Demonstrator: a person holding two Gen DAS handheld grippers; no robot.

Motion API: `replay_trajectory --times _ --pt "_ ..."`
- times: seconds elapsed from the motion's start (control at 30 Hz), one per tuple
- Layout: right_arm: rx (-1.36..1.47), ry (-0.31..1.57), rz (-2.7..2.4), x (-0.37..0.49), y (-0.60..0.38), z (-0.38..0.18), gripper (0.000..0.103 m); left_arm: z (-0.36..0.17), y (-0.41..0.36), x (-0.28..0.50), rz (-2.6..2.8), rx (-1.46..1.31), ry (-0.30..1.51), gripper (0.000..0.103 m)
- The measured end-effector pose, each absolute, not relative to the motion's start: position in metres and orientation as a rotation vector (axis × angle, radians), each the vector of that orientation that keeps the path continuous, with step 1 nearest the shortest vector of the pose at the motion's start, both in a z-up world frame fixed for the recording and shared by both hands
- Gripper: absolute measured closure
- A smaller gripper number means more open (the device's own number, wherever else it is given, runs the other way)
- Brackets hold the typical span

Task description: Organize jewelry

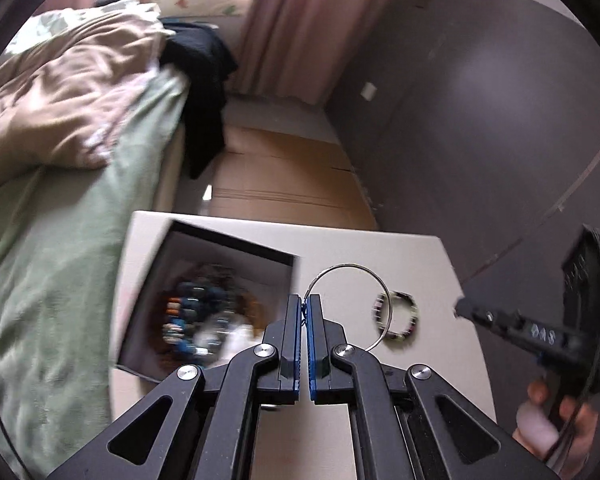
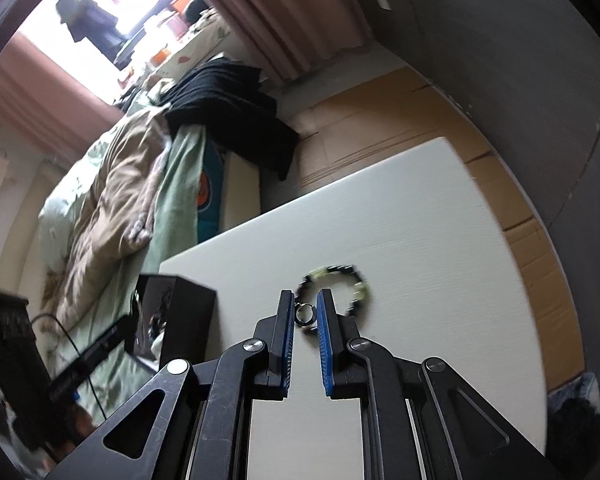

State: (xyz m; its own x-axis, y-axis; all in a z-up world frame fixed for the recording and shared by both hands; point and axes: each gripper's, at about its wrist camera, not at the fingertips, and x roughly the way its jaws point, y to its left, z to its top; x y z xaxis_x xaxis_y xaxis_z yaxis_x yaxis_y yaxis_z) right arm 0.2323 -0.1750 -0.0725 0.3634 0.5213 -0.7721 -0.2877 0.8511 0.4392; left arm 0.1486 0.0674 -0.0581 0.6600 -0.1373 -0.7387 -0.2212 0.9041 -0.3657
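My left gripper (image 1: 305,305) is shut on a thin silver bangle (image 1: 350,269), holding it above the white table (image 1: 420,256). A dark open jewelry box (image 1: 204,304) with several beaded bracelets sits just left of it. A beaded bracelet (image 1: 396,317) lies on the table to the right. My right gripper (image 2: 305,305) is open, its fingers either side of a small ring (image 2: 305,315) on the table, next to the beaded bracelet (image 2: 336,290). The box also shows in the right wrist view (image 2: 176,316).
A bed with green and tan bedding (image 1: 60,140) lies left of the table. Cardboard (image 1: 284,184) covers the floor behind it. A dark wall (image 1: 480,120) stands on the right. The right gripper (image 1: 540,332) shows at the table's right edge.
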Motion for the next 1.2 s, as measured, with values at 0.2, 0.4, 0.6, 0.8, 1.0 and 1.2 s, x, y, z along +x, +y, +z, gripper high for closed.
replay_trajectory --times 0.2,0.4,0.6,0.8,1.0,1.2 --pt "0.226 1.058 0.566 0.221 -0.144 -0.072 0.090 -0.059 0.098 0.140 0.087 -0.513 0.834 0.101" --pt "0.243 1.053 0.594 0.216 -0.120 -0.073 0.090 -0.068 0.111 0.134 0.099 -0.540 0.830 0.101" --pt "0.247 1.055 0.625 0.212 -0.101 -0.074 0.090 -0.082 0.116 0.141 0.037 -0.608 0.909 0.099" --pt "0.276 1.031 0.678 0.205 -0.090 -0.069 0.090 -0.074 0.123 0.136 0.059 -0.609 0.901 0.094" --pt "0.306 1.008 0.739 0.201 -0.072 -0.065 0.090 -0.056 0.133 0.122 0.113 -0.606 0.819 0.021" --pt "0.322 0.983 0.766 0.199 -0.057 -0.064 0.090 -0.047 0.151 0.116 0.148 -0.621 0.809 0.020"
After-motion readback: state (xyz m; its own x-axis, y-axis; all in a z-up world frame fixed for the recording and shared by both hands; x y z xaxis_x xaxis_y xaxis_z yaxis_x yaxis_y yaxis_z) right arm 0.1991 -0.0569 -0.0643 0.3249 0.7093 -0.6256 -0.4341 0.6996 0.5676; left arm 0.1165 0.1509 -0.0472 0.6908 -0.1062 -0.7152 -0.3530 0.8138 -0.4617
